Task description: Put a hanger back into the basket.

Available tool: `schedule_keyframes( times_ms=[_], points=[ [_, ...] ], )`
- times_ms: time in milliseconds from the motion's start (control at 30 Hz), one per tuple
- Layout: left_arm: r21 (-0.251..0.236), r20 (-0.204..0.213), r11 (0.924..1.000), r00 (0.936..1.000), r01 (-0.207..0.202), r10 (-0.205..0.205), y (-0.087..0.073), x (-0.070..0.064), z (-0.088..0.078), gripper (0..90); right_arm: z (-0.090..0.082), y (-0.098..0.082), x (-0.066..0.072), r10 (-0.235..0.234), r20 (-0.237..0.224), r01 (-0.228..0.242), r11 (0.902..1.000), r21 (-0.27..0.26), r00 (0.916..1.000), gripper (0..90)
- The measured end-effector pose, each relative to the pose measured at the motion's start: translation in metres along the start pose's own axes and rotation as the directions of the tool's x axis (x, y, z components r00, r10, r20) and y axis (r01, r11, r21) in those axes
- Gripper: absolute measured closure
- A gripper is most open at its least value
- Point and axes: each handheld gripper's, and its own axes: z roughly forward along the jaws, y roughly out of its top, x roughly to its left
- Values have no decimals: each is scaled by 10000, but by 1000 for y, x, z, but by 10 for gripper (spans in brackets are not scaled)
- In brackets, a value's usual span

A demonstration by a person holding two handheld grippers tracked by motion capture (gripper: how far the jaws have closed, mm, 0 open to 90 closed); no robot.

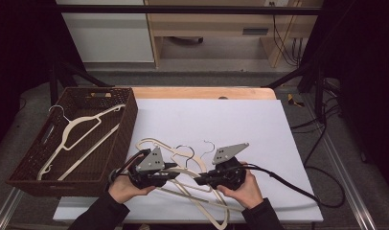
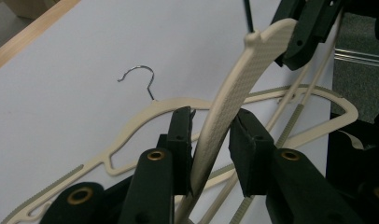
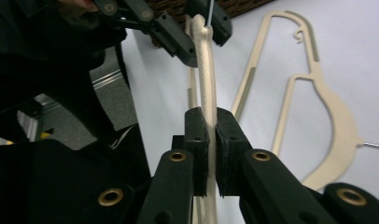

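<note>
Right tongs (image 3: 212,140) are clamping the cream hanger (image 3: 207,84); left tongs (image 2: 211,140) are straddling it, seemingly not yet squeezing: light, stiff, slippery plastic, best gripped mid-arm

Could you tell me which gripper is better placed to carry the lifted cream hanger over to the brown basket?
Left. The left gripper sits nearer the brown basket, though its jaws straddle the lifted hanger with a gap on one side. The right gripper is clamped on it, but farther away.

Wooden table (image 1: 202,92) under white sheet (image 1: 240,129); cream hangers (image 1: 202,199) on sheet, wicker basket (image 1: 128,120) at left.
</note>
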Motion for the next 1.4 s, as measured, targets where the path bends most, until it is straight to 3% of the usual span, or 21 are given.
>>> schedule_keyframes(
  times_ms=[333,533,633,800,933,1133,1300,1400],
  points=[
    [154,510,9996,9984,227,-234,5,-7,-1,805,-4,-1,-1,-169,1175,232,9983,-530,9929,673],
    [-142,903,9983,9944,565,-550,9,-14,0,858,-3,-2,-2,-395,1752,546,9951,-820,9837,525],
    [-303,792,9965,9940,777,-751,9,-13,-3,860,-5,-2,-1,-392,1836,606,9918,-1127,9822,438],
    [-516,265,9920,9932,1150,-1137,8,-9,-8,860,-16,-3,1,-652,2508,1085,9807,-1627,9658,292],
    [-734,-102,9862,9887,1482,-1494,8,-4,-15,860,-32,-8,-5,-121,2982,778,9747,-2095,9544,202],
    [-1110,-609,9791,9821,1706,-1780,8,1,-30,860,-53,-21,-16,758,3369,176,9638,-2660,9385,147],
    [-1443,-841,9718,9762,1866,-2000,8,7,-45,860,-62,-30,-24,1567,3759,-400,9531,-3000,9133,79],
    [-1625,-984,9686,9737,1881,-2056,10,10,-55,860,-66,-34,-26,1740,4021,-468,9506,-3068,8989,44]
  ],
)
